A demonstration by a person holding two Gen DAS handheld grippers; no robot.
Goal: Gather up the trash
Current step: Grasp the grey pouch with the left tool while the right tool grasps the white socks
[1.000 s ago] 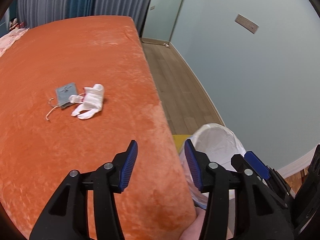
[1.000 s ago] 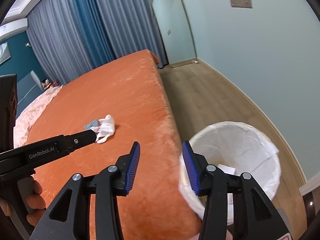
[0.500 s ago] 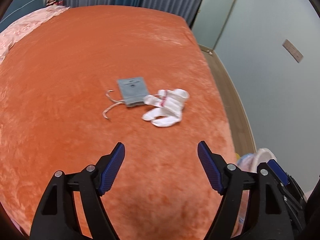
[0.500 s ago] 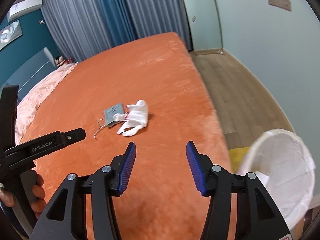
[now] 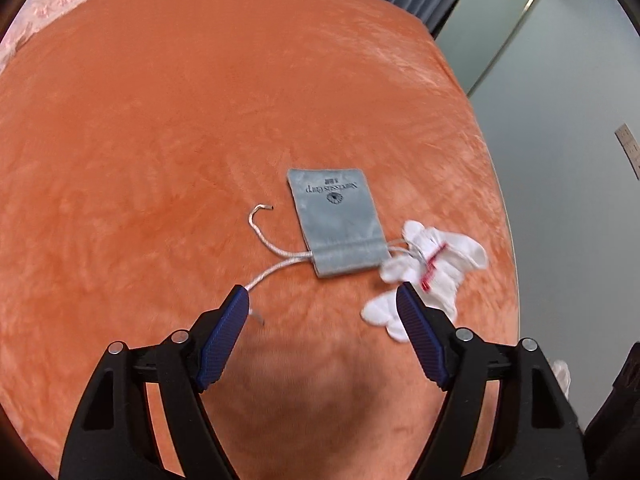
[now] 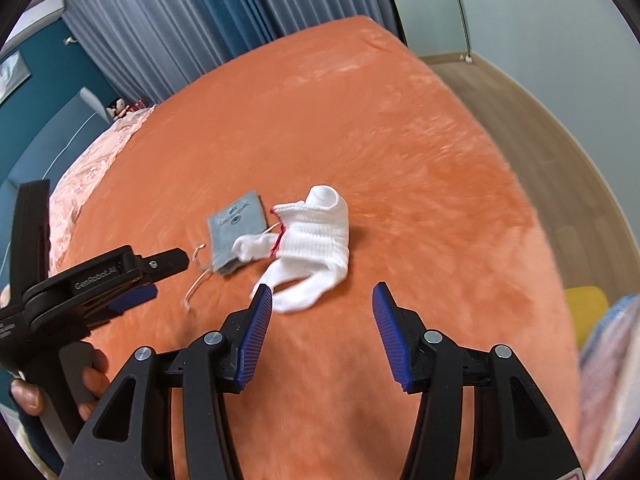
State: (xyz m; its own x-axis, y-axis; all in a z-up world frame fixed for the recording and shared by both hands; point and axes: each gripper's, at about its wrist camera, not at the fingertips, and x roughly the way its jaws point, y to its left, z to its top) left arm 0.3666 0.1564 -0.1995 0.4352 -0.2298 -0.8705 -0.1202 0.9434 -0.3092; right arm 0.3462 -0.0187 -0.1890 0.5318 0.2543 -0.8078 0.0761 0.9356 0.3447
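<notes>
A grey drawstring pouch (image 5: pixel 340 224) with a pale cord (image 5: pixel 272 252) lies flat on the orange bed (image 5: pixel 160 120). A pair of white socks with a red tie (image 5: pixel 436 276) lies against the pouch's right end. My left gripper (image 5: pixel 322 300) is open and empty, hovering just short of the pouch, its right finger over the socks' edge. In the right wrist view the socks (image 6: pixel 312 248) and pouch (image 6: pixel 238 228) lie ahead. My right gripper (image 6: pixel 322 296) is open and empty just short of the socks. The left gripper (image 6: pixel 132 276) shows at the left there.
The bed's right edge drops to a wooden floor (image 6: pixel 560 160). The white bin liner (image 6: pixel 608 380) shows blurred at the right edge of the right wrist view, next to a yellow object (image 6: pixel 584 300). Curtains (image 6: pixel 180 32) hang behind the bed.
Both grippers have swung left from the bin and moved in close over the pouch and socks. The left jaws have opened wider. The bin has slid nearly out of view.
</notes>
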